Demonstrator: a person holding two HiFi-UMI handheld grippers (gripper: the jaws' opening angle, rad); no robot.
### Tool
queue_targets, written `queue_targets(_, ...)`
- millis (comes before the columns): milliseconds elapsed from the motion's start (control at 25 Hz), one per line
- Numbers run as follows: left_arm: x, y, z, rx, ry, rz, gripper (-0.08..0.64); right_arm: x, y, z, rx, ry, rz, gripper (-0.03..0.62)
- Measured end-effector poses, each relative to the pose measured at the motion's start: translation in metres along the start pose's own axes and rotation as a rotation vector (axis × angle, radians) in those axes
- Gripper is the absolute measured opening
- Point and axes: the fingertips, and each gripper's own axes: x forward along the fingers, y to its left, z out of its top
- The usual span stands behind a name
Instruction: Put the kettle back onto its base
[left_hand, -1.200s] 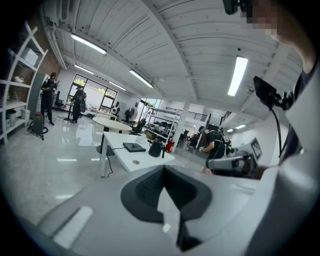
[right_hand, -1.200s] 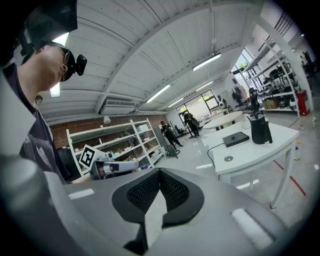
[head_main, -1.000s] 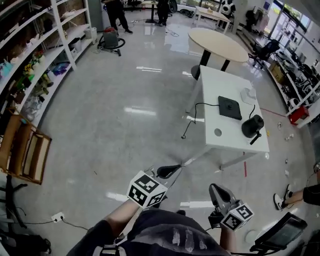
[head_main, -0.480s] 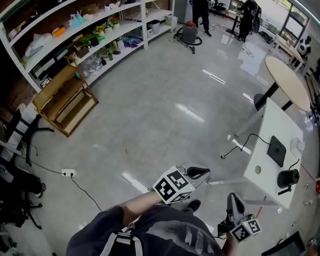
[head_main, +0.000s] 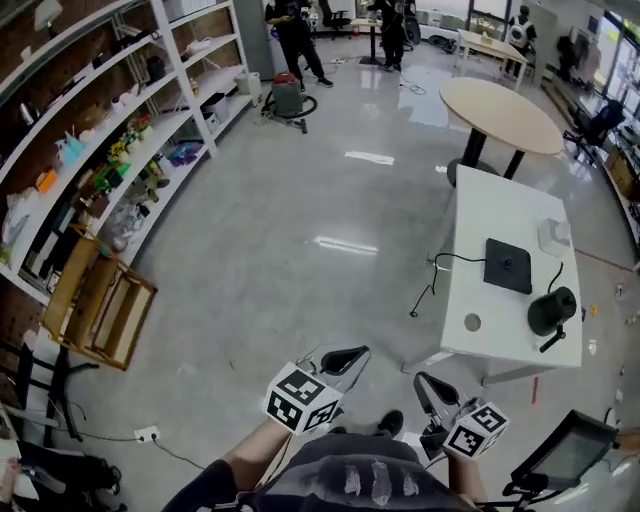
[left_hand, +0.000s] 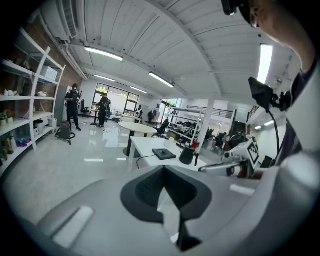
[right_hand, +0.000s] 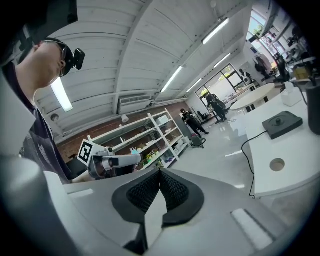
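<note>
Grey, black-padded tongs are held low in front of a person in a dark top, seen from above in a large workshop hall. The left tongs (head_main: 345, 356) are pressed together with nothing between them. The right tongs (head_main: 430, 384), just beside them, are likewise closed and empty, and each carries its cube of square markers. Both hang over bare, glossy grey floor (head_main: 300, 250), well apart from the white table (head_main: 500, 205) that stands ahead and to the right. At the near end of that table the black kettle (head_main: 552, 312) stands upright and off its base, its handle turned toward the table's near edge. The flat black base (head_main: 508, 265) lies just beyond it, nearer the middle of the tabletop, and a black cord (head_main: 432, 282) runs off the left edge and down toward the floor. A small round grey fitting (head_main: 472, 322) sits in the tabletop to the left of the kettle, and a pale object (head_main: 554, 235) lies past the base on the right. Beyond the white table stands a round beige table (head_main: 498, 98) on a black leg. Along the left wall run white shelves (head_main: 110, 120) loaded with small items, with a tilted wooden frame (head_main: 100, 300) at their foot. Farthest off, a red and grey vacuum cleaner (head_main: 288, 98) stands on the floor near people (head_main: 295, 35) in dark clothes.
</note>
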Motion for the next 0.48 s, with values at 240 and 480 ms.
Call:
queue_targets(240,0.067,-0.045,0.037,0.037,0.023,-0.062,0.000,-0.039,-0.056,0.029,0.099,-0.079,0.005,0.003)
queue_targets(480,0.138,-0.092,0.048,0.072,0.070,-0.081,0.000,-0.086,-0.118,0.047,0.118,-0.092,0.008,0.003)
